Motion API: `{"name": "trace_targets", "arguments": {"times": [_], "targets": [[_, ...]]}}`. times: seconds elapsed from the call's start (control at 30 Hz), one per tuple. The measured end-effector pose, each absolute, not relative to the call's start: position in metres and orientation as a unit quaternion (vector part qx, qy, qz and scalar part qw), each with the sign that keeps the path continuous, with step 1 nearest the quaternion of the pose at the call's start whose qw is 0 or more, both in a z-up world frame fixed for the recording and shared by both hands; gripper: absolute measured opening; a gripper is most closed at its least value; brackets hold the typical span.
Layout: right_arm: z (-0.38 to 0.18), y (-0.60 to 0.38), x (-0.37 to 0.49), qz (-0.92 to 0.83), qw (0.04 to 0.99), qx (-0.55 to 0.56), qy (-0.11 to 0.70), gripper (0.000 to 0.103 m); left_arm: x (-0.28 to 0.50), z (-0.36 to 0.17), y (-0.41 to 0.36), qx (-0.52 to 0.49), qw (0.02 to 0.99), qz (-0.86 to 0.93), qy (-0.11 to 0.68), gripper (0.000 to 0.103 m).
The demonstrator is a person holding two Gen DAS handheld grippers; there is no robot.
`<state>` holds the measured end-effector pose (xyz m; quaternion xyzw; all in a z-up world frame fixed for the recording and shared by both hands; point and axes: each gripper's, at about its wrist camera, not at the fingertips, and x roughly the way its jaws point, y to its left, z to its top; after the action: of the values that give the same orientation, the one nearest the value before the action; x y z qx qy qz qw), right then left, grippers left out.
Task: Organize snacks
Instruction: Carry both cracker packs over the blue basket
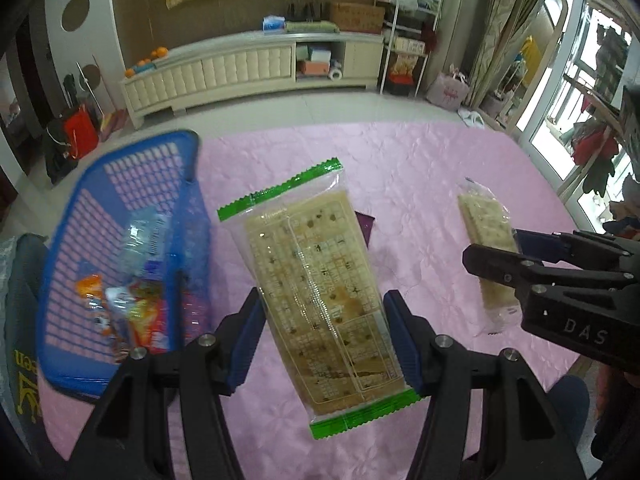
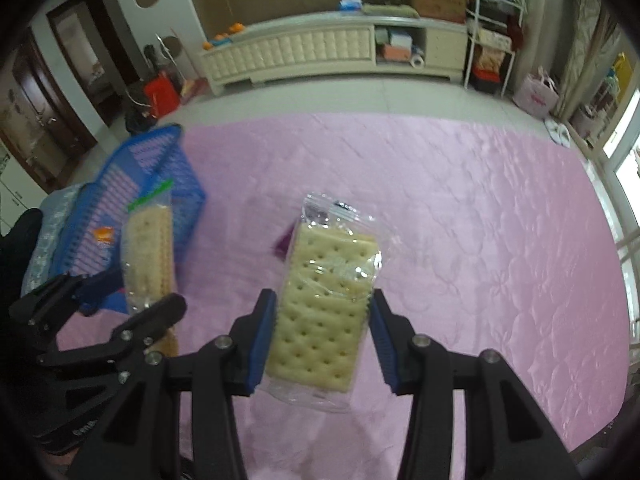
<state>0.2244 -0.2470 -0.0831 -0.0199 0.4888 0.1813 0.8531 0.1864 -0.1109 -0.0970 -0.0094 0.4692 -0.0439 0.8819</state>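
My left gripper (image 1: 324,334) is shut on a cracker pack with green ends (image 1: 320,292) and holds it above the pink tablecloth (image 1: 420,168), just right of the blue basket (image 1: 100,208). The basket holds several snack packs (image 1: 132,300). My right gripper (image 2: 322,334) is shut on a clear pack of pale crackers (image 2: 324,312), lifted over the cloth. In the right wrist view the left gripper (image 2: 100,320) and its green-ended pack (image 2: 148,256) show at the left, beside the basket (image 2: 120,184). In the left wrist view the right gripper (image 1: 552,272) and its pack (image 1: 486,240) show at the right.
A small purple packet (image 2: 285,242) lies on the cloth between the two held packs, also seen behind the green-ended pack (image 1: 366,226). The table edge curves round at the right (image 2: 592,320). Behind it are floor and a white low cabinet (image 1: 248,68).
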Motion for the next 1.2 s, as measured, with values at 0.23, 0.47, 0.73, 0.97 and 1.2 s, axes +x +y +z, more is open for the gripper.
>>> {"name": "trace_targets", "arguments": {"times": [0.23,0.47,0.73,0.97,1.2], "targets": [[-0.052,-0.224,0.206,0.212,0.861,-0.023,0.461,0.051,0.166,-0.068,-0.070,-0.013,0.896,-0.029,0.442,0.057],[-0.036,-0.185,0.203,0.240,0.863,-0.023,0.444,0.051,0.158,-0.052,-0.023,-0.010,0.903,-0.009,0.429,0.057],[-0.038,-0.133,0.211,0.275,0.853,-0.031,0.442,0.051,0.159,-0.045,0.022,-0.005,0.905,0.007,0.425,0.057],[-0.051,-0.094,0.213,0.300,0.838,-0.053,0.452,0.051,0.164,-0.063,0.067,-0.040,0.896,0.028,0.441,0.057],[-0.067,-0.071,0.216,0.306,0.828,-0.068,0.465,0.051,0.174,-0.081,0.087,-0.050,0.888,0.017,0.457,0.057]]}}
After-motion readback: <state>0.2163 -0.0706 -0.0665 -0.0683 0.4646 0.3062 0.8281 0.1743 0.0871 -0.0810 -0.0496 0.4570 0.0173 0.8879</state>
